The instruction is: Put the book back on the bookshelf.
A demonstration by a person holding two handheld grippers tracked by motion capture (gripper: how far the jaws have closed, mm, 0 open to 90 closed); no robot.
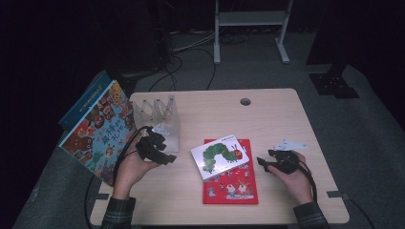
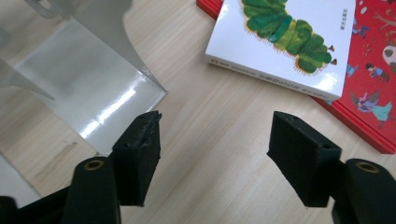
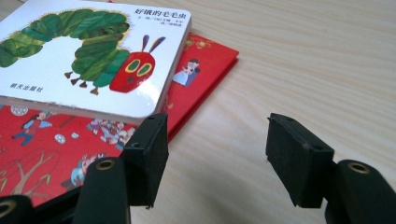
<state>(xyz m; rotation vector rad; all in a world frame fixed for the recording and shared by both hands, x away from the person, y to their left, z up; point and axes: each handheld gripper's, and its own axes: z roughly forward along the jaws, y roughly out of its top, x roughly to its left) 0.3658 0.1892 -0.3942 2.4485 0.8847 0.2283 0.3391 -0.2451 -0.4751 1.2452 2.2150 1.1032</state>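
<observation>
Left claw (image 2: 217, 126) and right claw (image 3: 218, 123) gape empty; caterpillar book (image 1: 220, 156) and red book (image 1: 230, 191) seemingly await the clear rack (image 1: 165, 119), left

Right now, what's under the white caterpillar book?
The white caterpillar book lies on a red picture book, covering its upper left part. The table is beneath both. What the red cover shows under it is hidden.

Green caterpillar on white book (image 1: 220, 156), red book (image 1: 231, 187) beneath.
</observation>
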